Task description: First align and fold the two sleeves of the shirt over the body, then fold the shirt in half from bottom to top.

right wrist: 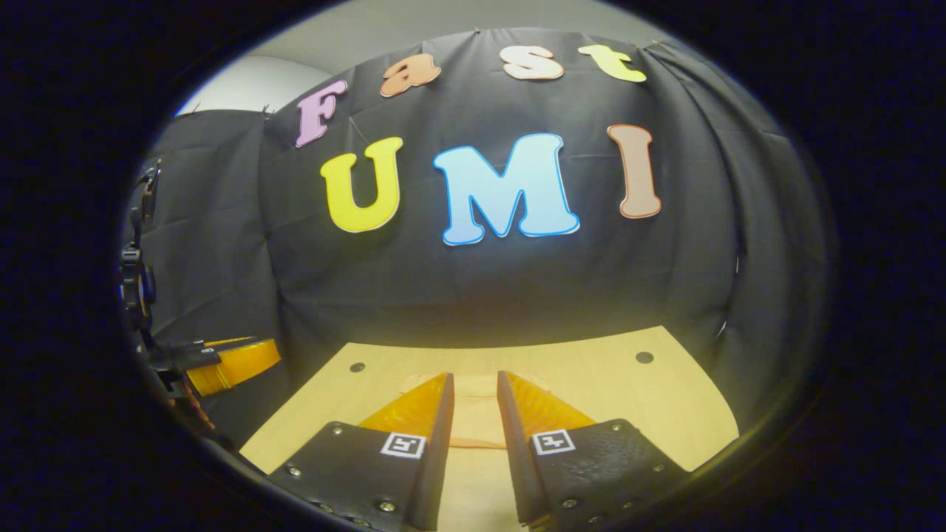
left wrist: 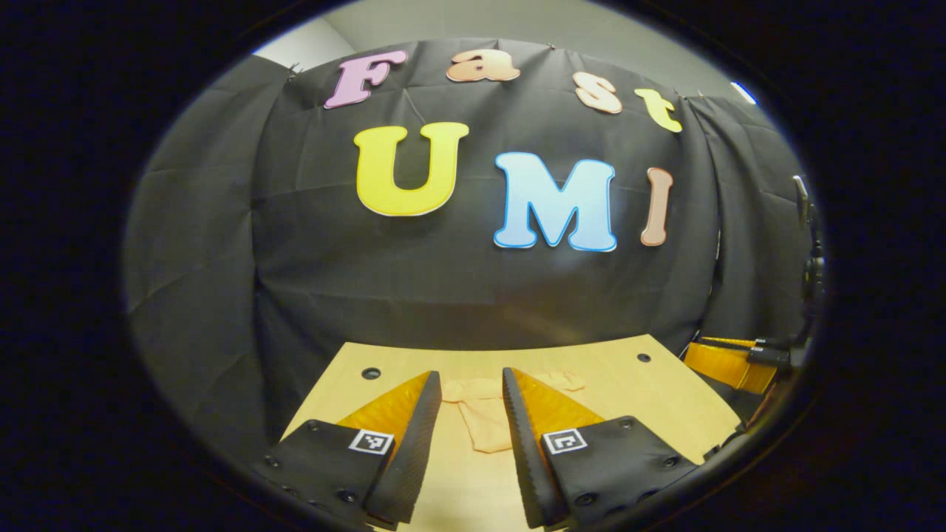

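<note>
Left gripper up off the table, fingers apart, holding nothing; shirt flat on the wood just past its tips, looking narrow, maybe sleeves folded in already, hard to tell; right gripper open too, empty; bottom-to-top fold likely left

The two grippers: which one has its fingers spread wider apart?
The left gripper: the gap between its fingers shows more of the peach shirt than the right gripper's narrower gap does.
</note>
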`<state>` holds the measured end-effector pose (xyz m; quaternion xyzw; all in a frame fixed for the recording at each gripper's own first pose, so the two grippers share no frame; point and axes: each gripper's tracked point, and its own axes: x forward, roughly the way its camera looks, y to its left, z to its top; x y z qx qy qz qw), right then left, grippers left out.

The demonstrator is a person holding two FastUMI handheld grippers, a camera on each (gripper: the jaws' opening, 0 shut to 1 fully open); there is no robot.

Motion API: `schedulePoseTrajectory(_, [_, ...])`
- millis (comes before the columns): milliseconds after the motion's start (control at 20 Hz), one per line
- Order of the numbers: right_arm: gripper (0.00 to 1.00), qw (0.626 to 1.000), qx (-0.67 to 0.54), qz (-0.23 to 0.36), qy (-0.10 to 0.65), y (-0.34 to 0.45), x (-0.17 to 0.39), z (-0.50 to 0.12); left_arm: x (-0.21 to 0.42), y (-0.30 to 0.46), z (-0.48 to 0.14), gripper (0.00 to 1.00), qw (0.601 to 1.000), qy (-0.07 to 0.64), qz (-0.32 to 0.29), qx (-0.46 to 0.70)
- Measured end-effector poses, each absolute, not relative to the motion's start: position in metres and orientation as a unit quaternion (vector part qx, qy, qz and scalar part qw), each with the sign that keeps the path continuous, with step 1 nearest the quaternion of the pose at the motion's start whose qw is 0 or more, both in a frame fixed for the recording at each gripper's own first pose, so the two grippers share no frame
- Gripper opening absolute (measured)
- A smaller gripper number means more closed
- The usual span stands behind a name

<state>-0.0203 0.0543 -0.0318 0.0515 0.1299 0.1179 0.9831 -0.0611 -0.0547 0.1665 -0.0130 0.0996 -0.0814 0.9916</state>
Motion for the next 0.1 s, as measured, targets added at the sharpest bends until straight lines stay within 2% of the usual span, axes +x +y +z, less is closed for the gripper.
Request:
schedulePoseTrajectory(50, [0.38,0.985,0.052,0.110,0.126,0.0533,-0.0224,-0.0310,-0.0626,-0.0575,0.1675,0.64,0.991,0.097,-0.091,-0.010])
schedulePoseTrajectory(100, [0.38,0.986,0.053,0.101,0.120,0.0513,-0.0246,-0.0283,-0.0636,-0.0610,0.1675,0.55,0.990,0.095,-0.102,-0.005])
